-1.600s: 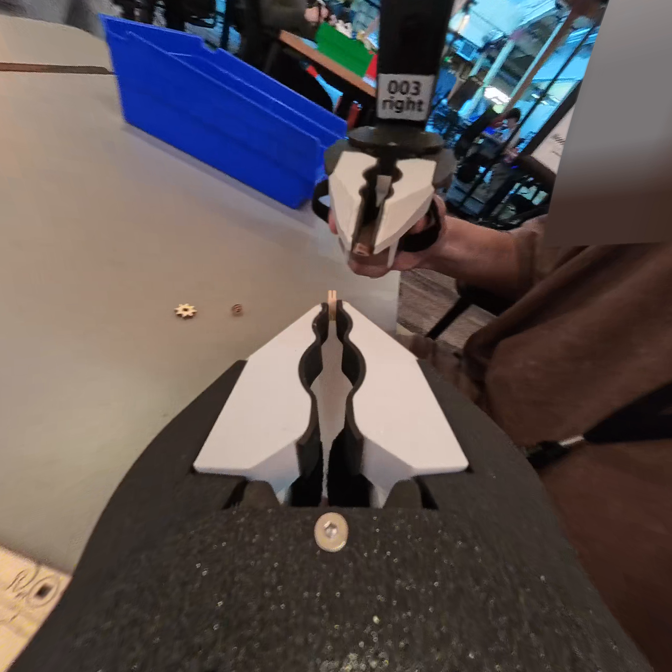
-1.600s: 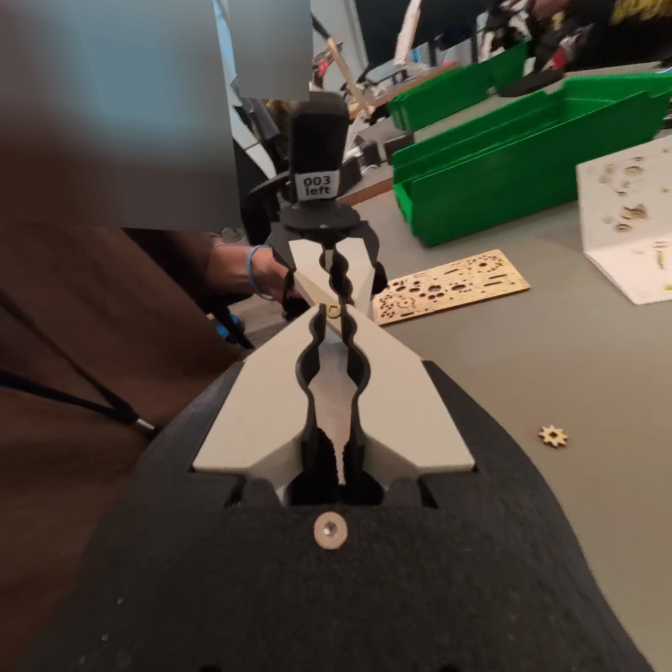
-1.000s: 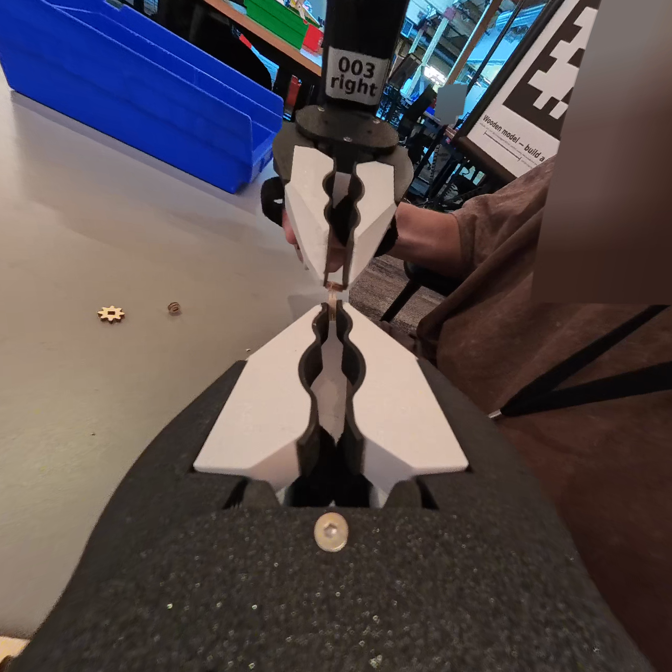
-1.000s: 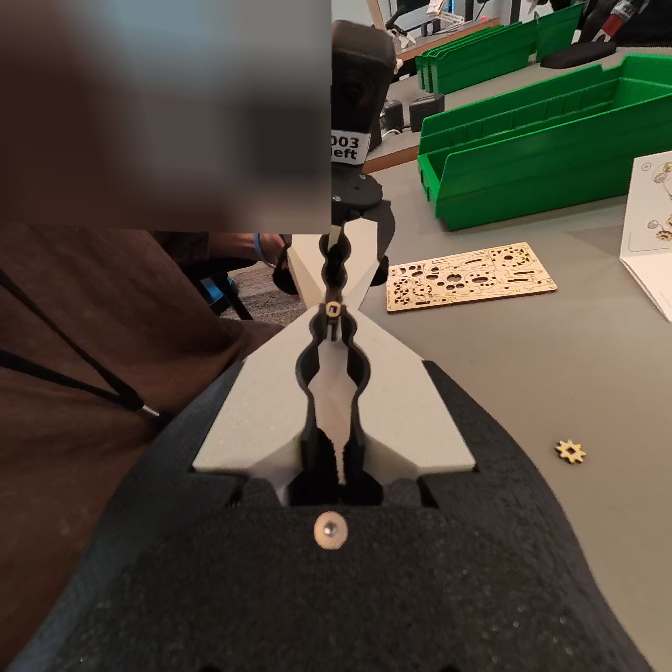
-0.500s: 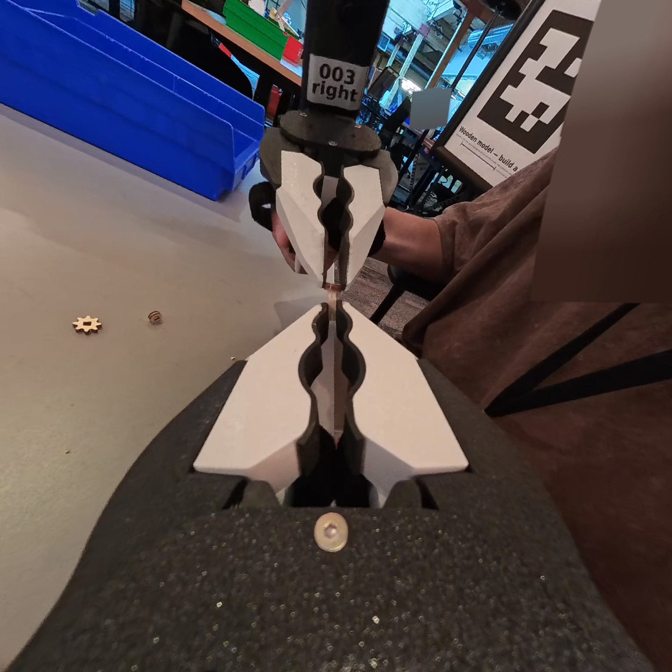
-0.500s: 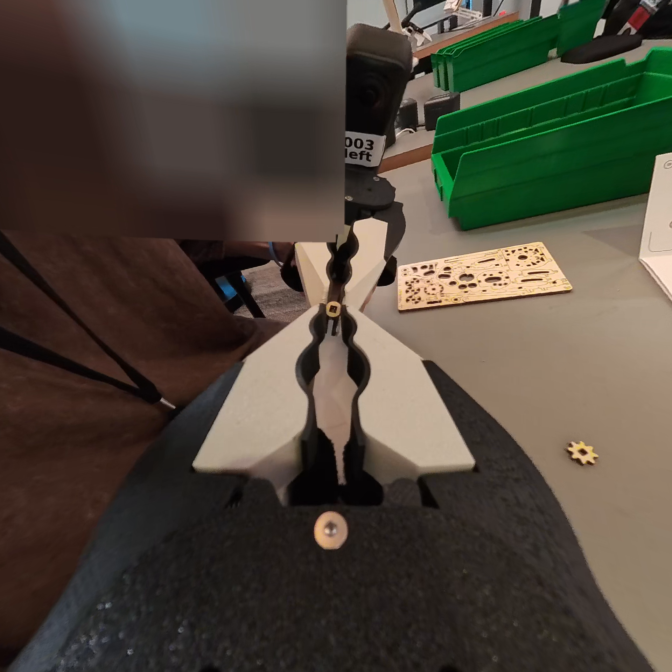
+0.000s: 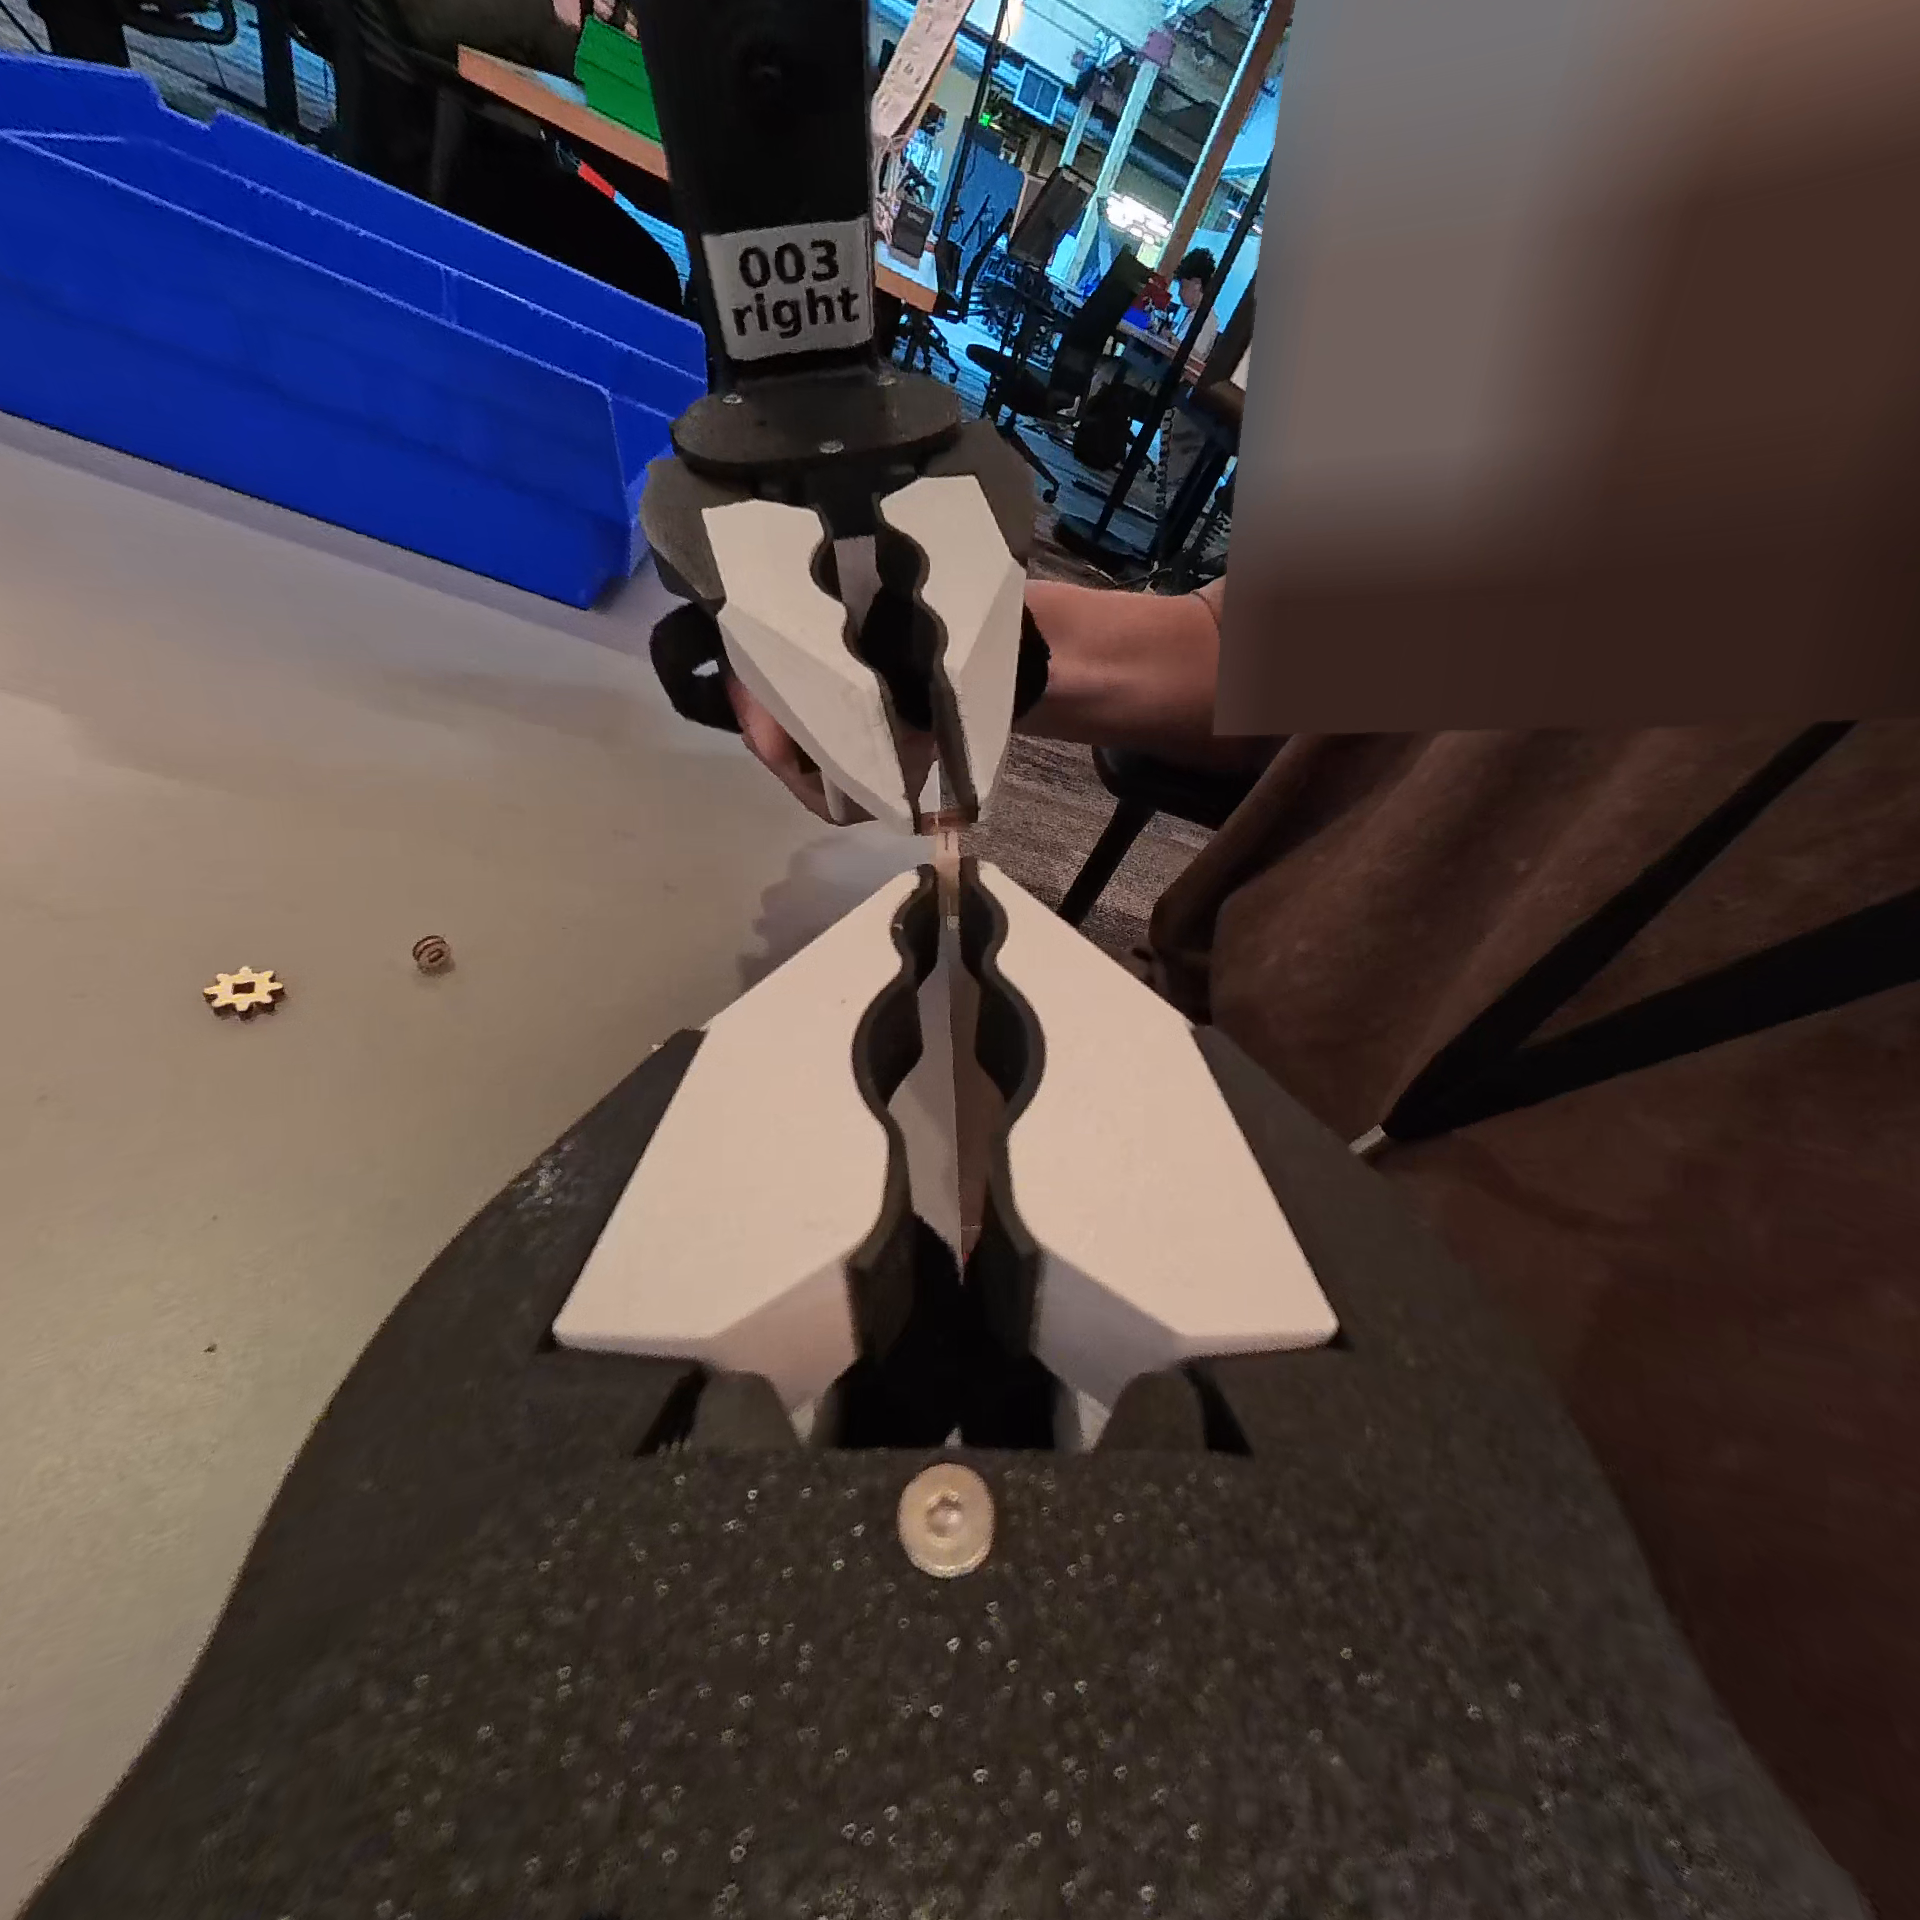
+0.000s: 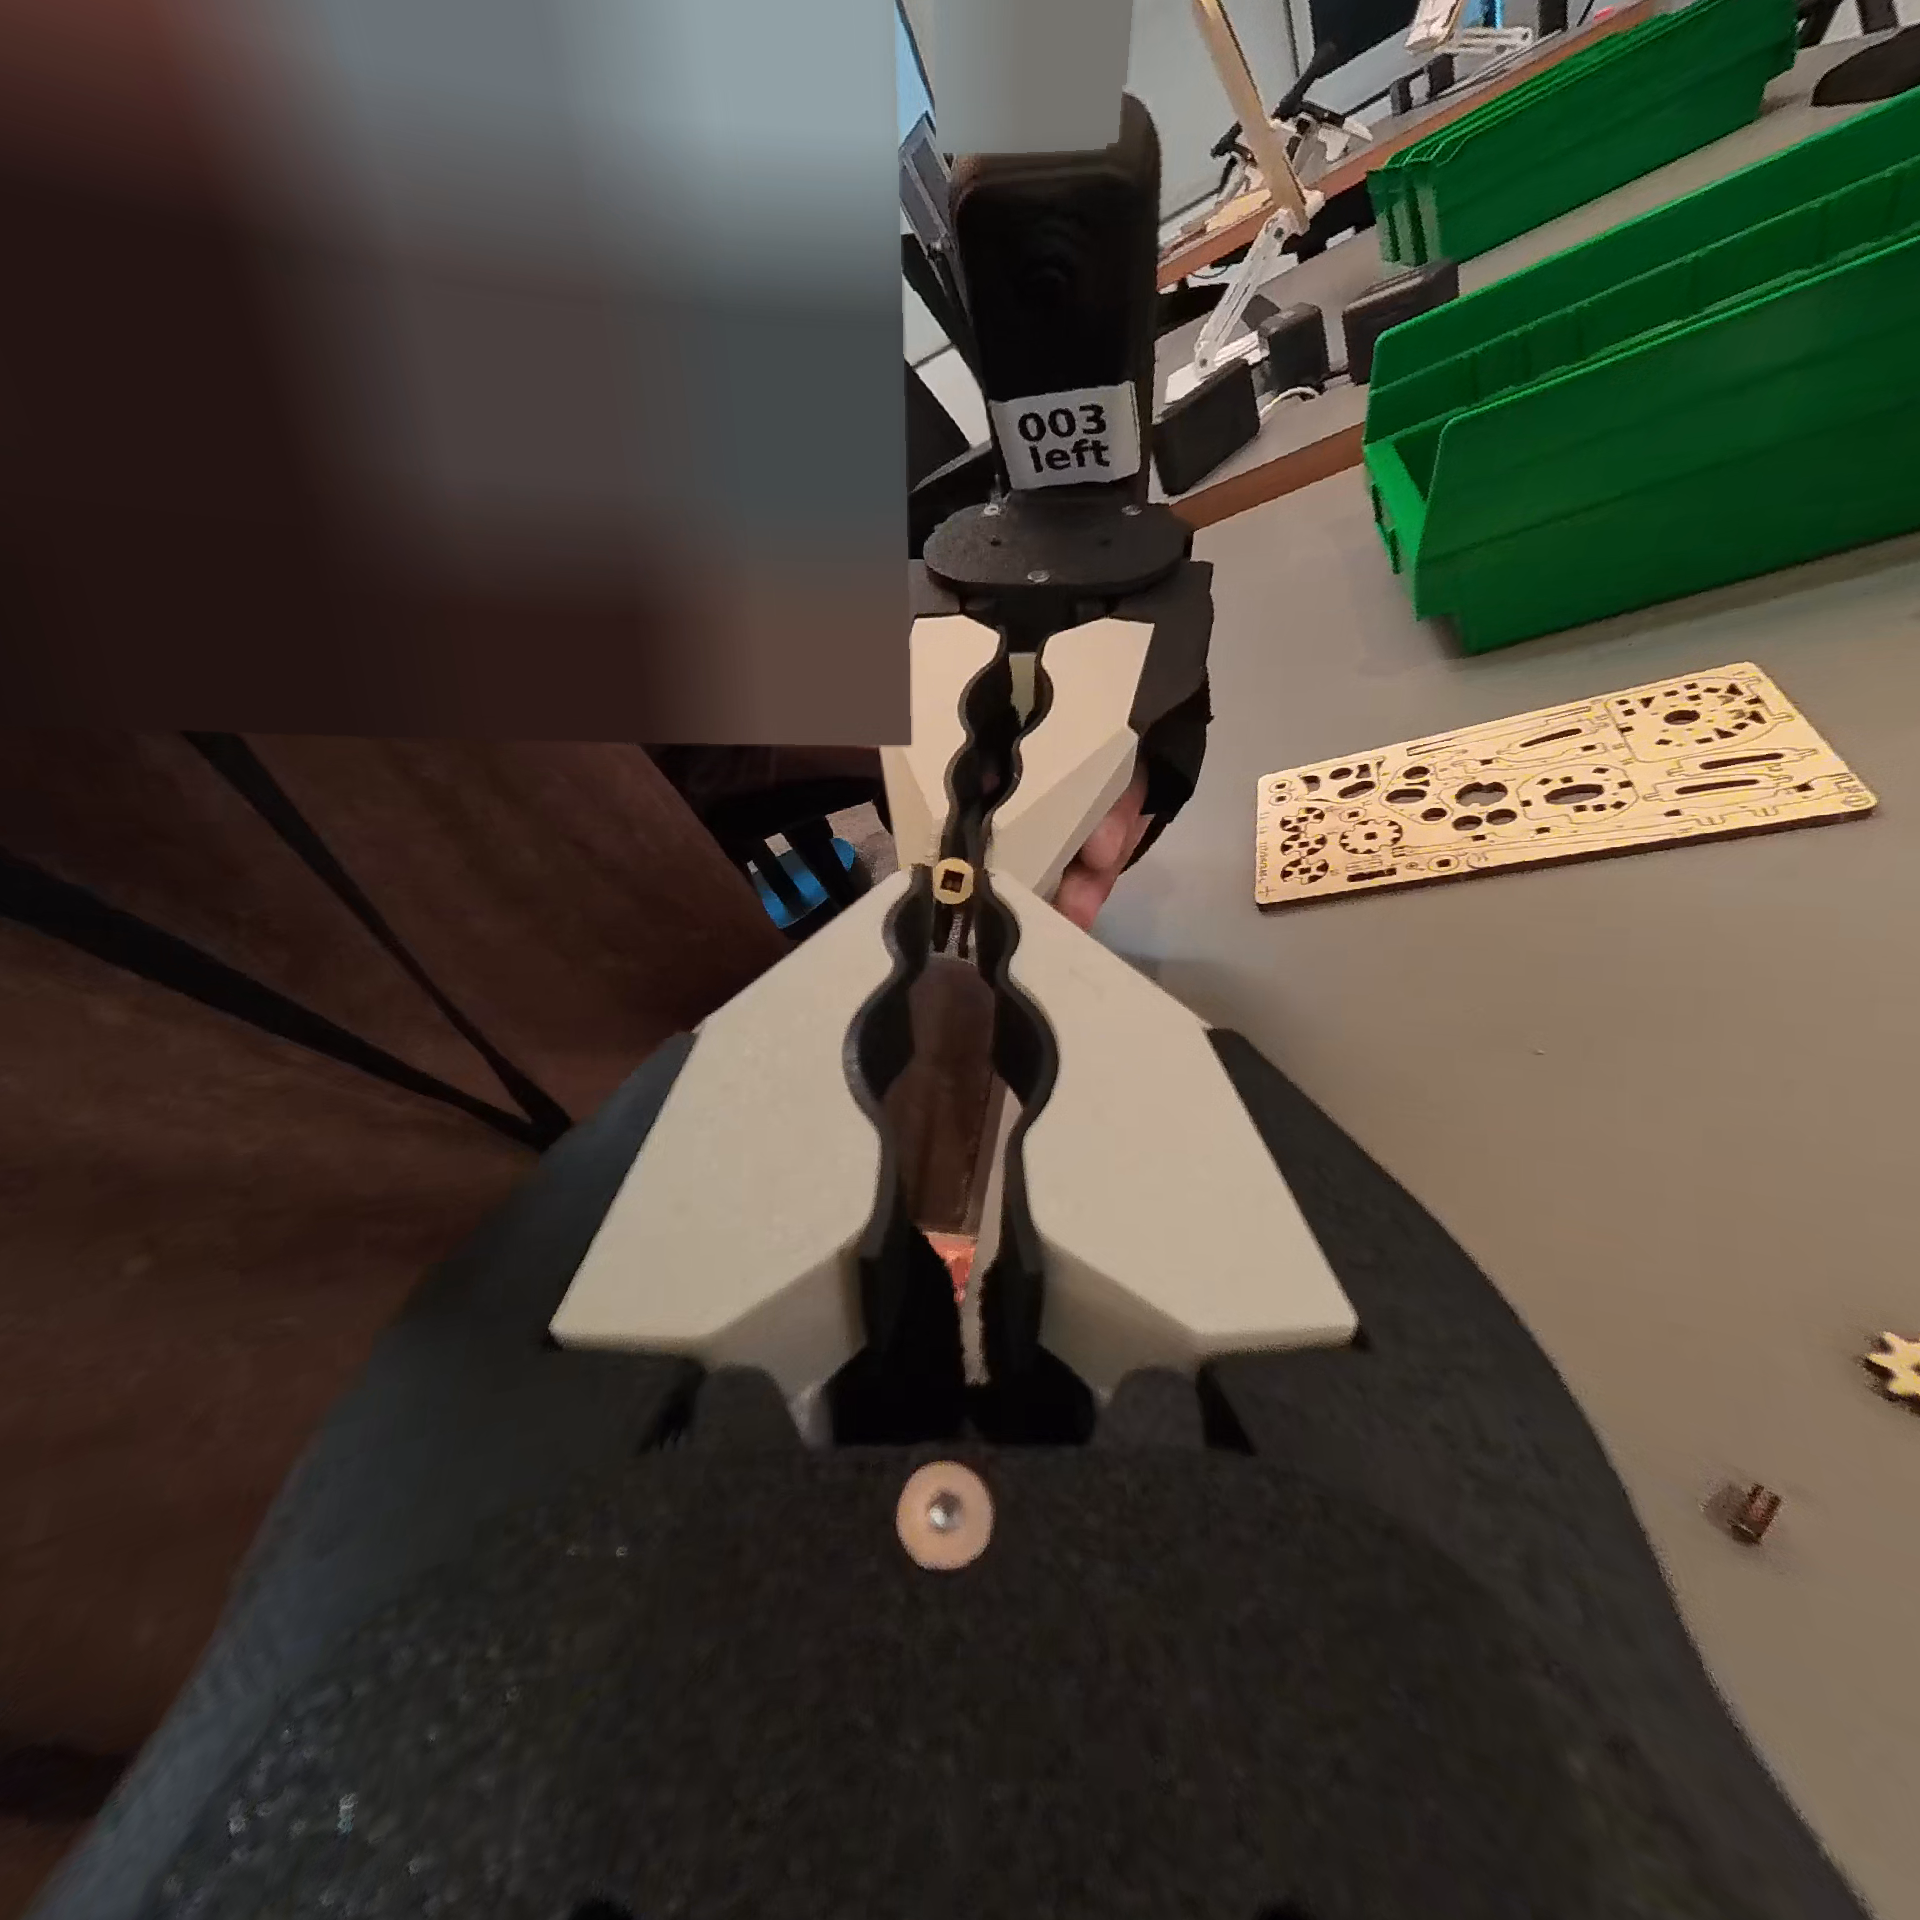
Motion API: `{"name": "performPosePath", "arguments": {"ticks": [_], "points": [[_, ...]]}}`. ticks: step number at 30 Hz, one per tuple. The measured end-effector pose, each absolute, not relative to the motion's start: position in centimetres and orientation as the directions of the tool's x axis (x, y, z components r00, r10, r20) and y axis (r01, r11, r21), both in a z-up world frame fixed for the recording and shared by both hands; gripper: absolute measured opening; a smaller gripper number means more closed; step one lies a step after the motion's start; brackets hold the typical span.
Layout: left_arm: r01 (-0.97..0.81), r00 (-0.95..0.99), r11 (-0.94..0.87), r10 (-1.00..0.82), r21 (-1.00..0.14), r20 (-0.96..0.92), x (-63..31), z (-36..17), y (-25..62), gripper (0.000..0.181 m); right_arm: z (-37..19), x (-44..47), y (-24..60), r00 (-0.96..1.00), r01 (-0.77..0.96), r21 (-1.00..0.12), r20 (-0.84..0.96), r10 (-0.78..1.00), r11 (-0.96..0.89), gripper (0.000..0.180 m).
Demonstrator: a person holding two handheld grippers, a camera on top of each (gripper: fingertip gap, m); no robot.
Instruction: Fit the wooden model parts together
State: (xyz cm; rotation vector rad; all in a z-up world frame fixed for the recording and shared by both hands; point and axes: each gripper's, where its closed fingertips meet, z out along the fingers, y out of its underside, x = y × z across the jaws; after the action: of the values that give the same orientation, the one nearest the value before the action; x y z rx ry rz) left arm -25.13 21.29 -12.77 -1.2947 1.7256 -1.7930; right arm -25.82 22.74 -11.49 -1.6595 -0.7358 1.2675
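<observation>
While both grippers meet tip to tip above table point(image 7: 312, 727) edge: L gripper point(image 7: 948, 883) pinched on thin wooden peg point(image 7: 948, 857), R gripper point(image 8: 954, 891) pinched on small wooden collar point(image 8: 953, 880) w/ square hole. Parts near-touching, not yet mated by my read. Advise: keep peg square to hole, push straight, no twist. Peg long axis runs along L fingers, tip toward collar. Hole faces R cam; its line w/ peg cannot tell.

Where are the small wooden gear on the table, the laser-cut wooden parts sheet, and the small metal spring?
Small wooden gear point(image 7: 243, 992), left wrist view, its centre hole.
Laser-cut wooden parts sheet point(image 8: 1558, 790), right wrist view, mid-panel.
Small metal spring point(image 7: 432, 953), left wrist view, its coils.
</observation>
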Motion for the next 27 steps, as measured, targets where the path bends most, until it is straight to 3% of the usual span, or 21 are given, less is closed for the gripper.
{"name": "performPosePath", "arguments": {"ticks": [7, 27], "points": [[-0.383, -0.537, -0.19, -0.751, -0.904, 0.385, -25.3, -13.5, 20.8, 0.001, -12.1, -26.1, 22.4, 0.28, -0.047, -0.894, -0.439, 0.854, -0.445, 0.007], [-0.494, -0.501, -0.029, -0.808, -0.869, 0.311, -25.4, -16.7, 20.4, 0.001, -15.2, -26.1, 21.7, 0.366, 0.215, -0.872, -0.345, 0.864, -0.439, 0.007]]}}
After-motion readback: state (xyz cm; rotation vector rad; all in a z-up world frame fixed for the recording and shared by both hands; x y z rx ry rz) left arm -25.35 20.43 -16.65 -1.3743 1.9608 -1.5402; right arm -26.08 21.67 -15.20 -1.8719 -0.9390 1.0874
